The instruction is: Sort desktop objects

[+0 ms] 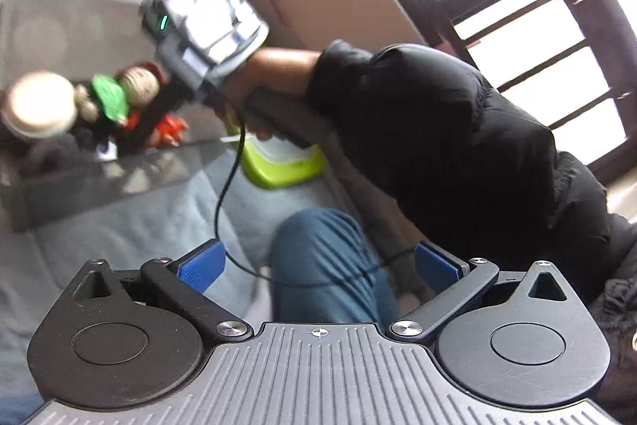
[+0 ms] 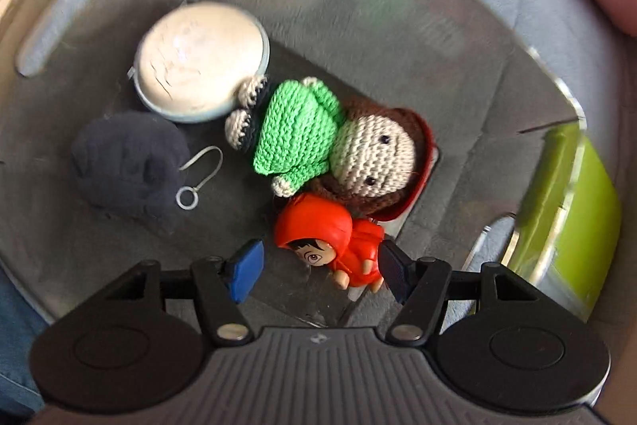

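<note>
Left wrist view shows the left claw (image 1: 318,267) hanging in the air with its blue pads (image 1: 199,265) wide apart and nothing between them. Past it, a hand (image 1: 254,94) in a black sleeve (image 1: 438,138) holds the other tool over a grey tray (image 1: 99,186), which lies on a pale blue bed cover (image 1: 119,237). A lime green box (image 1: 278,166) sits by the tray's near corner. Right wrist view looks down into the grey tray (image 2: 458,46). The right claw (image 2: 322,269) is released, with its pads on either side of a red hooded toy figure (image 2: 334,241) but not squeezing it. A green knitted doll (image 2: 318,142) lies touching the figure. A round white tin (image 2: 199,62) and a dark cloth lump (image 2: 127,166) lie toward the tray's left edge.
</note>
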`<state>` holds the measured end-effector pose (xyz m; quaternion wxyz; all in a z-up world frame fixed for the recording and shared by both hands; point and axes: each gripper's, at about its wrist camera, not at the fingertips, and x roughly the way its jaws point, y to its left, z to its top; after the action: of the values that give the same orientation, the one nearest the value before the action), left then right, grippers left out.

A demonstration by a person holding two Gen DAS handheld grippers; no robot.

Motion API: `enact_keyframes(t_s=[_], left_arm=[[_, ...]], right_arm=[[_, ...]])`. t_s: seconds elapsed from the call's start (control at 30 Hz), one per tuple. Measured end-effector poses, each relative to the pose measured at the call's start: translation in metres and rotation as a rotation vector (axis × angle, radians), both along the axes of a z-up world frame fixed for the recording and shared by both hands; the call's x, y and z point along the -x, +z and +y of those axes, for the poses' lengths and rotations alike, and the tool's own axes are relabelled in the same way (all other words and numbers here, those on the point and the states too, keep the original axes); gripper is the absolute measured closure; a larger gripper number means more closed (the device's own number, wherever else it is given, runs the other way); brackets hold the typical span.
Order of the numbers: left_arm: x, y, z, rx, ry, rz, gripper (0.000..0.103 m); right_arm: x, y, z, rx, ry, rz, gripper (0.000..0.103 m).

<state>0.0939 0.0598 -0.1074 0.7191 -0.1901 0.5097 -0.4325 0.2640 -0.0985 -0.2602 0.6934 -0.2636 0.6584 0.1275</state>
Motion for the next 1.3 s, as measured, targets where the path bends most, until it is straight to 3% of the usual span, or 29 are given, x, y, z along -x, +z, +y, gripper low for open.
enact_keyframes(t_s=[0.2,0.3,0.37,0.4,0.47,0.53,0.57,0.73,0.8,0.97,1.03,1.17,1.3], left_arm=[[-0.001,0.003,0.009,-0.040,0.055,0.024,0.000],[-0.003,-0.002,0.017,-0.045,0.085,0.045,0.000],[-0.005,-0.005,0.023,-0.045,0.100,0.055,0.000],[-0.004,-0.007,0.027,-0.041,0.108,0.065,0.000],[-0.002,-0.014,0.035,-0.031,0.124,0.089,0.000],[-0.001,-0.024,0.041,-0.025,0.146,0.120,0.000],[-0.001,-0.029,0.043,-0.026,0.156,0.137,0.000],[0.004,-0.045,0.055,-0.068,0.193,0.188,0.000],[0.004,-0.047,0.059,-0.071,0.206,0.197,0.000],[0.009,-0.042,0.082,-0.075,0.282,0.172,0.000],[0.012,-0.038,0.098,-0.065,0.332,0.165,0.000],[0.016,-0.041,0.118,-0.072,0.395,0.183,0.000],[0.014,-0.048,0.121,-0.085,0.407,0.203,0.000]], right_arm=[[-0.001,-0.030,0.007,0.098,0.049,0.008,0.035],[0.006,-0.031,0.010,0.135,0.096,-0.022,0.046],[0.007,-0.025,0.008,0.104,0.063,0.004,0.050],[0.006,-0.021,0.006,0.074,0.037,0.030,0.056],[0.008,-0.010,0.004,0.015,0.005,0.062,0.079],[0.009,-0.001,0.003,-0.023,-0.021,0.083,0.088],[0.009,0.001,0.003,-0.033,-0.031,0.089,0.088],[0.007,0.014,0.004,-0.040,-0.087,0.059,0.071],[0.004,0.030,0.005,-0.128,-0.133,0.047,0.064],[0.004,0.057,0.014,-0.377,-0.200,0.029,0.025],[0.001,0.052,0.028,-0.409,-0.212,0.041,0.024],[-0.005,0.018,0.033,-0.377,-0.261,0.093,0.027],[-0.014,-0.001,0.039,-0.443,-0.343,0.193,0.026]])
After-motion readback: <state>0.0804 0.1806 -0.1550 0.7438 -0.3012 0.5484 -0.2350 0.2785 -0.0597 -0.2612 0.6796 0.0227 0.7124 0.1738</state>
